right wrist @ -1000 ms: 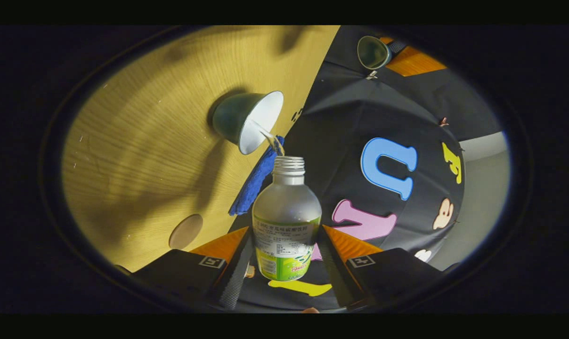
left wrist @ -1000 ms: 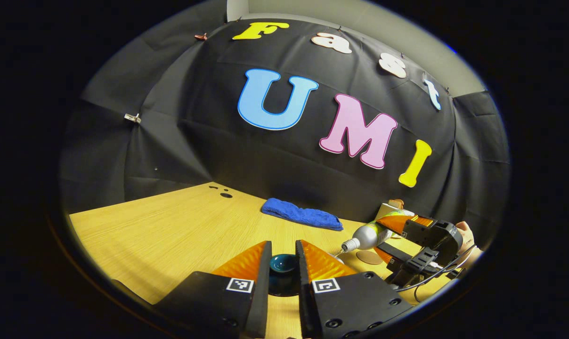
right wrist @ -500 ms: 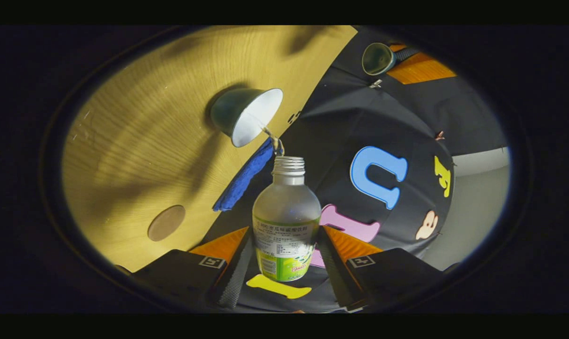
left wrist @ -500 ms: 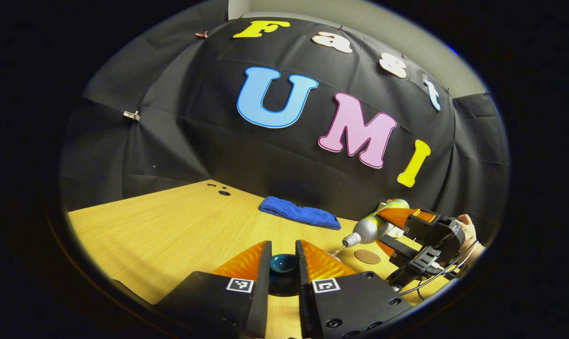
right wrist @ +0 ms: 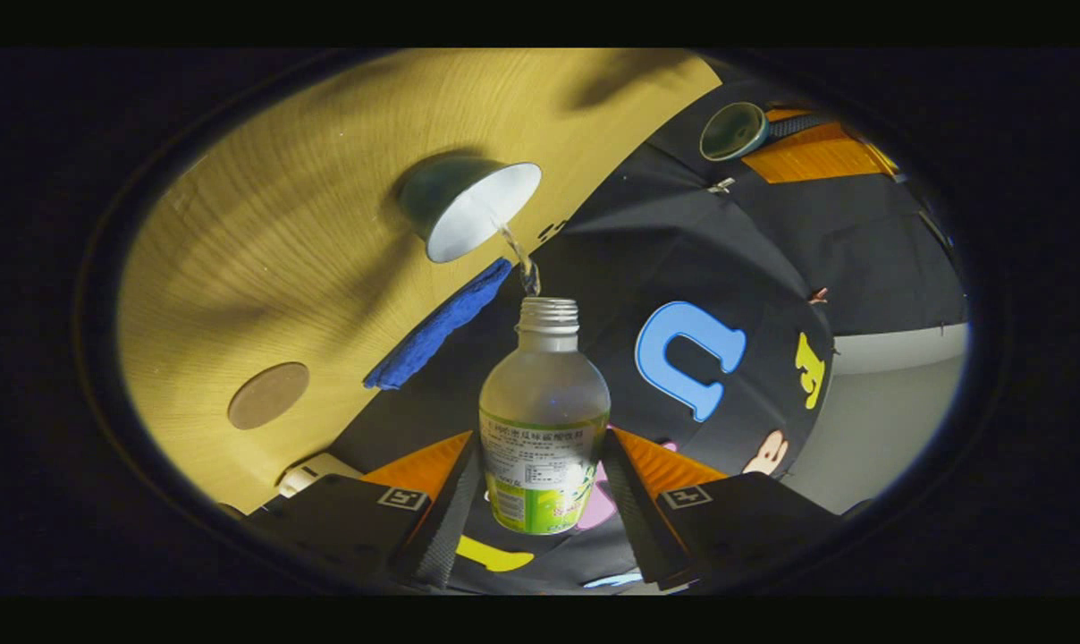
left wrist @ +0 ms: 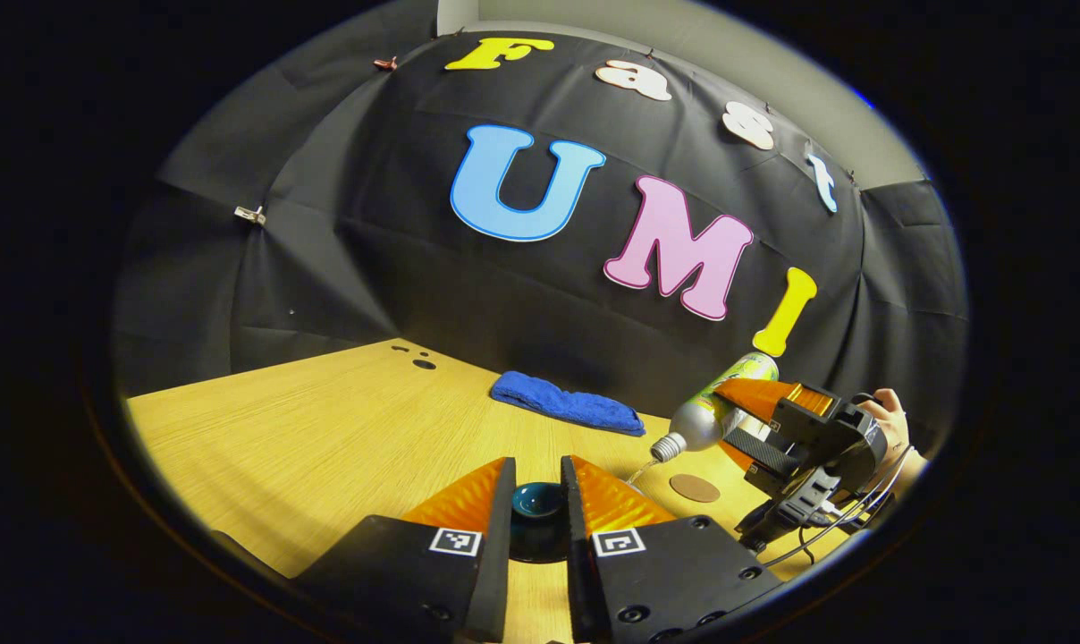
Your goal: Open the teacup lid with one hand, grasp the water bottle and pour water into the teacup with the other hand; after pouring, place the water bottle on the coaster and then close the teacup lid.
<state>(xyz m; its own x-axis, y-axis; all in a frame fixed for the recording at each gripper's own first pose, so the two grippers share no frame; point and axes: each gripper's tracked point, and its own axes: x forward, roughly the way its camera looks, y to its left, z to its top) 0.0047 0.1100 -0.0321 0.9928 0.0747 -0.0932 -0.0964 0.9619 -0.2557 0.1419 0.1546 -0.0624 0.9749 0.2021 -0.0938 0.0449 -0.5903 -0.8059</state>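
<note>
The lid is off the cup and the pour is under way, so the task looks to be roughly at its midpoint. In the left gripper view the left gripper [left wrist: 537,501] is held up above the wooden table [left wrist: 325,429], its two orange fingers closed against the dark teal teacup lid [left wrist: 537,505], one on each side. The same lid and gripper appear far off in the right gripper view, well clear of the cup.

The right gripper [right wrist: 540,487] clamps the body of the water bottle [right wrist: 544,429] at its label, both fingers pressing on it. The bottle has no cap on and is tipped with its neck downward, which the left gripper view shows plainly from the side. A thin stream of water [right wrist: 518,259] runs from the mouth into the open teacup [right wrist: 468,210], which stands on the table with its white inside showing. How full the cup is cannot be told. The bottle's frosted wall hides how much water remains.

Left to do, judging from how things lie: stop the pour, right the bottle and set it on the round brown coaster [right wrist: 268,395], which lies bare on the table apart from the cup. Then the lid goes back on the teacup. A folded blue towel [left wrist: 565,407] lies by the back wall, touching nothing else.
</note>
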